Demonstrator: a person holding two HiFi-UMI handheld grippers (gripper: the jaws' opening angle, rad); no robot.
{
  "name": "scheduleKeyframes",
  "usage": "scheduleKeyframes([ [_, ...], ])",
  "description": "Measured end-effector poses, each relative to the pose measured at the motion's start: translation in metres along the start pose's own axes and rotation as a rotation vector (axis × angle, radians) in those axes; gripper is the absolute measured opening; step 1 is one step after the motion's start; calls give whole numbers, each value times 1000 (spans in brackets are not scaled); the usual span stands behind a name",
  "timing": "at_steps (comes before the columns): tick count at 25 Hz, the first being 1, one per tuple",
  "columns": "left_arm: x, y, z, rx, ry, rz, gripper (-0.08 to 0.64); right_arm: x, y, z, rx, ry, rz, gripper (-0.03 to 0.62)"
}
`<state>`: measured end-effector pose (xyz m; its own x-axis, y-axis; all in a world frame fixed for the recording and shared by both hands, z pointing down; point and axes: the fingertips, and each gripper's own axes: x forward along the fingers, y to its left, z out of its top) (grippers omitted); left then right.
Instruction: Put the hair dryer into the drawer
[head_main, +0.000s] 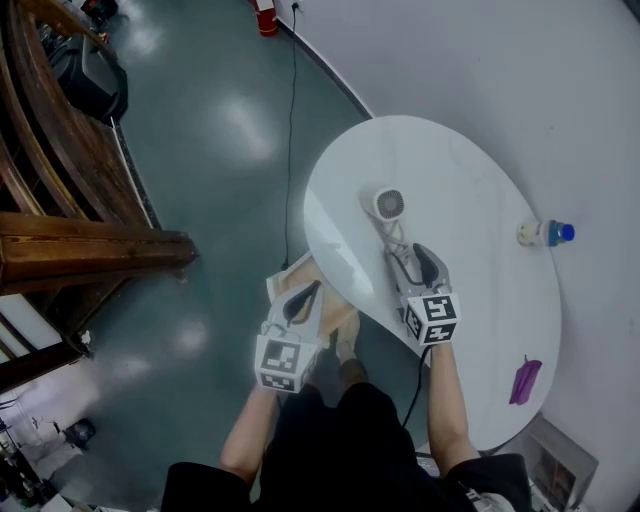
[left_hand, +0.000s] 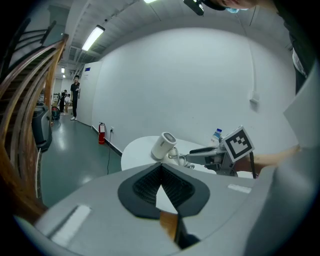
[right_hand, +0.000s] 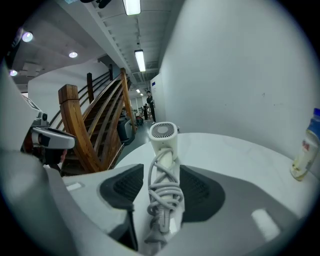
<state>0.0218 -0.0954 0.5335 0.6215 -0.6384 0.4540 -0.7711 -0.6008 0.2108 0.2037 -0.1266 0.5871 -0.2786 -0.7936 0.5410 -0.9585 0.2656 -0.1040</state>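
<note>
- The hair dryer (head_main: 388, 204) lies on the white tabletop (head_main: 470, 170), its round grille end pointing away from the person and its handle pointing back toward them.
- The right gripper (head_main: 420, 262) is at the dryer's handle end. Its jaws stand apart with the handle between them, and the pads are not yet pressing.
- The left gripper (left_hand: 161, 167), jaws together and empty, hangs off the tabletop's edge, well to the dryer's left.
- Below it is a pale wooden piece (head_main: 337, 316) that may be the drawer.
- The dryer looks light, with a rigid and fairly slick plastic shell.
- The cord (right_hand: 165, 192) wound around the handle is soft and could slide or unwind under the pads.
- The best hold is probably mid-handle, squeezing across the cord wraps, because the heavier head may tip the dryer forward.
- A bottle (head_main: 545, 233) stands well to the dryer's right, clear of the work.
</note>
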Motion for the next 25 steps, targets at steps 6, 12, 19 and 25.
scheduleKeyframes([
  [6, -1, 11, -7, -26, 11, 46, 8, 27, -3, -13, 14, 66, 60, 282],
  [12, 2, 17, -15, -58, 20, 74, 8, 46, -1, -15, 6, 93, 83, 288],
  [19, 2, 23, -20, -77, 22, 100, 8, 59, 1, -22, -17, 159, 116, 288],
  [25, -3, 27, -22, -89, 22, 128, 8, 62, 1, -24, -33, 197, 118, 276],
])
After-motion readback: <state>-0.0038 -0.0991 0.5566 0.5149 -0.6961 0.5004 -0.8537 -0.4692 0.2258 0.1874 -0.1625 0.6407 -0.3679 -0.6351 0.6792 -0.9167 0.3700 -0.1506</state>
